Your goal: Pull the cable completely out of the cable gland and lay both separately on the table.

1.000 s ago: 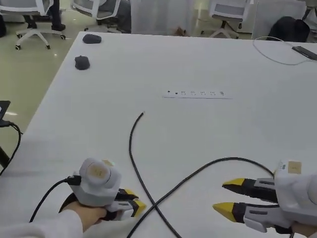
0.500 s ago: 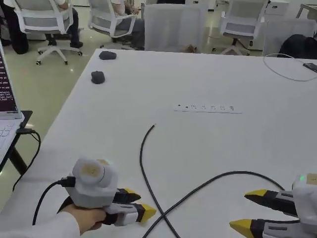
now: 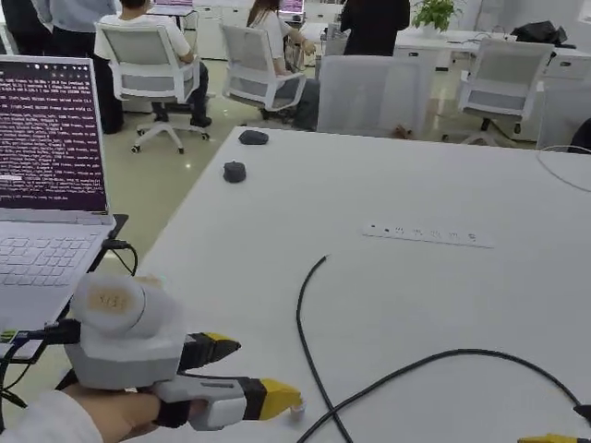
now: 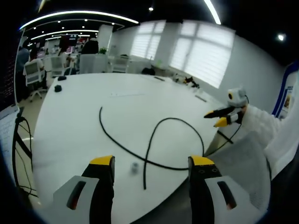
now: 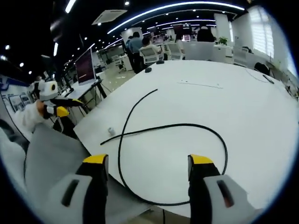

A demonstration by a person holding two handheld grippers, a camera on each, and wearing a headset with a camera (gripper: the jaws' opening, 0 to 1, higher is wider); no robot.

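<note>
A long black cable (image 3: 298,309) lies in a crossed loop on the white table (image 3: 416,185). The cable (image 4: 169,119) is bare in the left gripper view. A small pale gland (image 4: 134,167) lies by itself on the table, a short way from the cable (image 5: 177,124). That gland (image 5: 111,131) touches nothing. My left gripper (image 3: 249,374) is open at the table's near left edge, with the gland (image 3: 297,413) just past its lower tip. My left gripper (image 4: 152,161) holds nothing. My right gripper (image 5: 148,159) is open and empty, over the near right edge.
A white socket strip (image 3: 427,234) lies mid-table. Two dark mice (image 3: 235,171) sit at the far left corner. An open laptop (image 3: 46,138) stands on a stand to the left. Office chairs (image 3: 148,65) and people are behind the table.
The head camera has tilted up, which brings the laptop and chairs into view and drops the right gripper to the bottom edge. The left gripper's jaws stand wider apart. The cable has not moved.
</note>
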